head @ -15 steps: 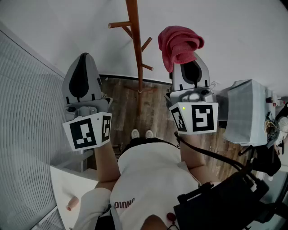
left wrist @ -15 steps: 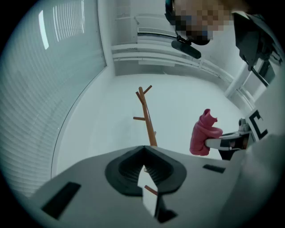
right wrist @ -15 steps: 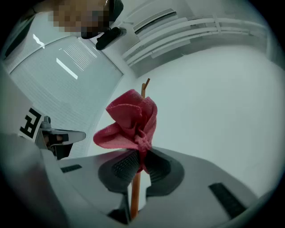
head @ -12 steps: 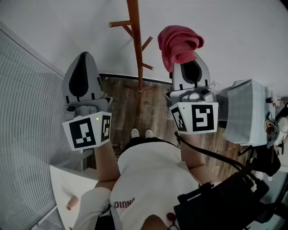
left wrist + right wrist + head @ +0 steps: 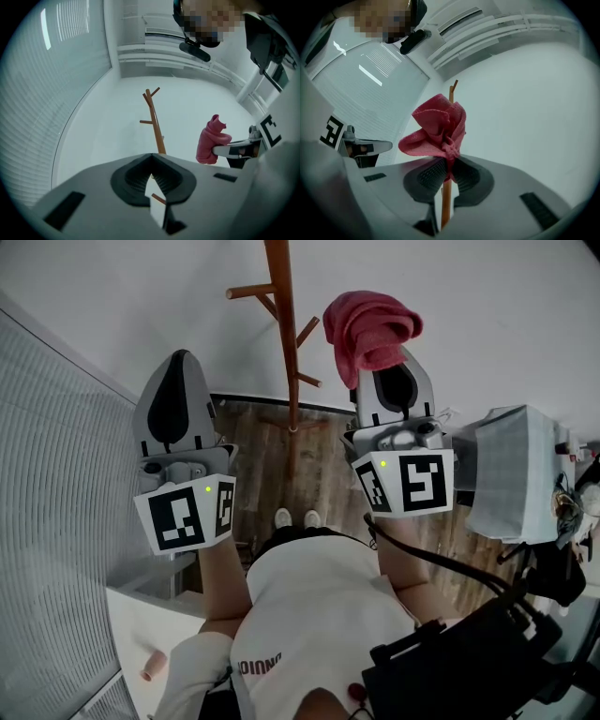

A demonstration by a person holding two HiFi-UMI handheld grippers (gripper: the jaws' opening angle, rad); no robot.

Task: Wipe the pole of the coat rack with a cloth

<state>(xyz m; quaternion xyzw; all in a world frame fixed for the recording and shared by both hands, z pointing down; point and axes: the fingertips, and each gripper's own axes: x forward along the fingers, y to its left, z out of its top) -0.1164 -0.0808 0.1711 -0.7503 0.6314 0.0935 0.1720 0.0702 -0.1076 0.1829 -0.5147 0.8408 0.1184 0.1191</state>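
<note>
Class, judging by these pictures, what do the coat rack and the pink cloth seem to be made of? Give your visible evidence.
The coat rack looks like wood: smooth, with an even reddish-brown stain, though painted metal can't be excluded. The cloth looks like soft textile, perhaps terry: limp bunched folds and a matte, nubby surface.

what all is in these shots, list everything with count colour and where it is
coat rack: one, brown wood, standing by the white wall ahead
cloth: one, pink-red, bunched, right of the coat rack in the head view
floor: dark brown wood planks, below
ribbed panel: one, pale grey, left side
box: one, grey-white, right edge
small cylinder: one, pinkish, on a white surface, lower left
black gear: dark, lower right
shoes: two, white, on the floor
shirt: one, white, on the person
left gripper: grey, jaws together, empty
right gripper: grey, clamped on the cloth
</note>
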